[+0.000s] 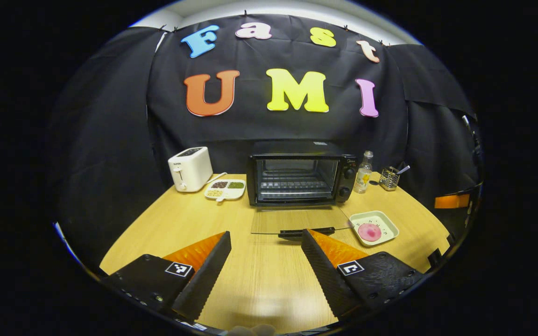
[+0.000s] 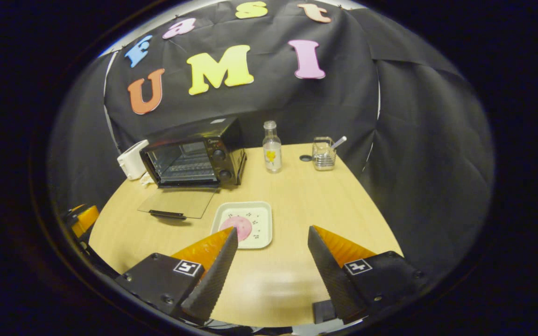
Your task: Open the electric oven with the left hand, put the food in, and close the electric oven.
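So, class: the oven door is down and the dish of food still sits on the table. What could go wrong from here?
1. The open glass door lies flat between the oven and the white dish; carrying the dish in low could knock its handle.
2. The pink food lies loose and could slide if the right claw tilts the dish.
3. The bottle beside the oven could be toppled.

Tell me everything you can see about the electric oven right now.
The electric oven is a small black countertop box standing upright at the back of the wooden table, near the black cloth wall. Its glass door is open, folded down flat over the tabletop, with a black handle along the front edge. Inside, a wire rack shows, with nothing on it. Two round knobs sit on the right side panel. Neither gripper touches it.
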